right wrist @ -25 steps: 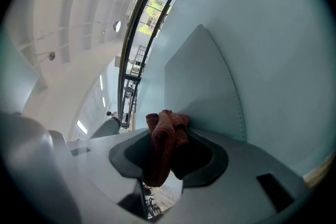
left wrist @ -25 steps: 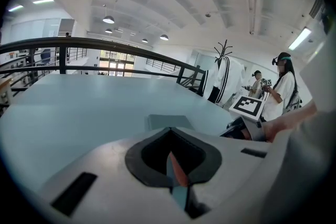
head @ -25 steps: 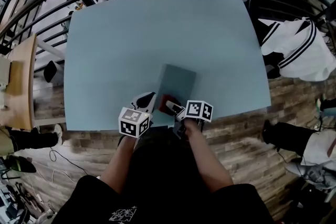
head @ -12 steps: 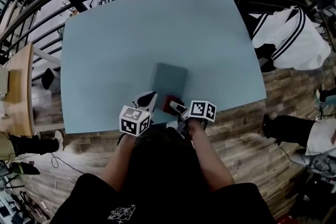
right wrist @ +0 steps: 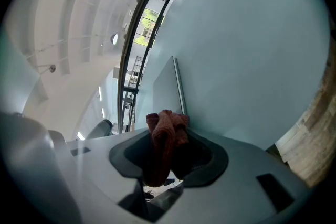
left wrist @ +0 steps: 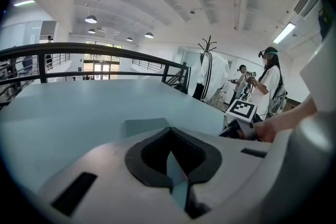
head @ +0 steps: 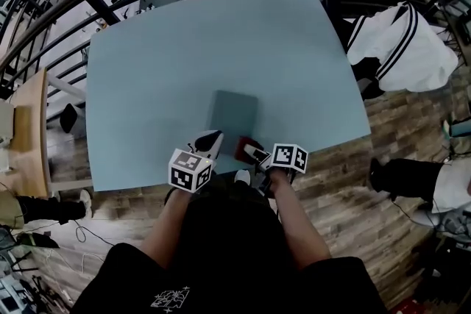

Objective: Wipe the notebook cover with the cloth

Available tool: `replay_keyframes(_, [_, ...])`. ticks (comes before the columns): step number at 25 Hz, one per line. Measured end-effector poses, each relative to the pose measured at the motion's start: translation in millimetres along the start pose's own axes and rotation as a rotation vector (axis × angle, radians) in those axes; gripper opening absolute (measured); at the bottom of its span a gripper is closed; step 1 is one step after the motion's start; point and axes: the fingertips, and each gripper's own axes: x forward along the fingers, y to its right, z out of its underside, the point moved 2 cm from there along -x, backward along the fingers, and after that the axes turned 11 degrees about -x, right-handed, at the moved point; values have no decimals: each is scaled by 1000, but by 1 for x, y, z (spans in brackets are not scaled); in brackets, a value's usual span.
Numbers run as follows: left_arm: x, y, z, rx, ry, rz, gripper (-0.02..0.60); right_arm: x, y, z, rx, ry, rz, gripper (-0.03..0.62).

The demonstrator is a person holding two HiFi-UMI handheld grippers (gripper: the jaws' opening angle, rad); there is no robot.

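Two-handed setup at the near edge of the light blue worktop (head: 147, 70). The right claw (head: 254, 152) is pinching a bunched-up dark red cloth (right wrist: 167, 134), just off the near right corner of the notebook (head: 232, 112). Can't tell if the cloth is actually touching it. The notebook is grey-blue, closed and lying flat near the front of the worktop. The left claw (head: 208, 139) is pressed together with nothing in it, tip by the notebook's near left corner. A white jacket with black stripes (head: 401, 48) hangs past the right side.
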Motion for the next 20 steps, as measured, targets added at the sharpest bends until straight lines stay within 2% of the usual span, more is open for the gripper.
replay_keyframes(10, [-2, -3, -14, 33, 8, 38, 8, -23, -5, -6, -4, 78, -10, 147])
replay_keyframes(20, [-33, -27, -35, 49, 25, 83, 8, -63, -62, -37, -70, 315, -50, 147])
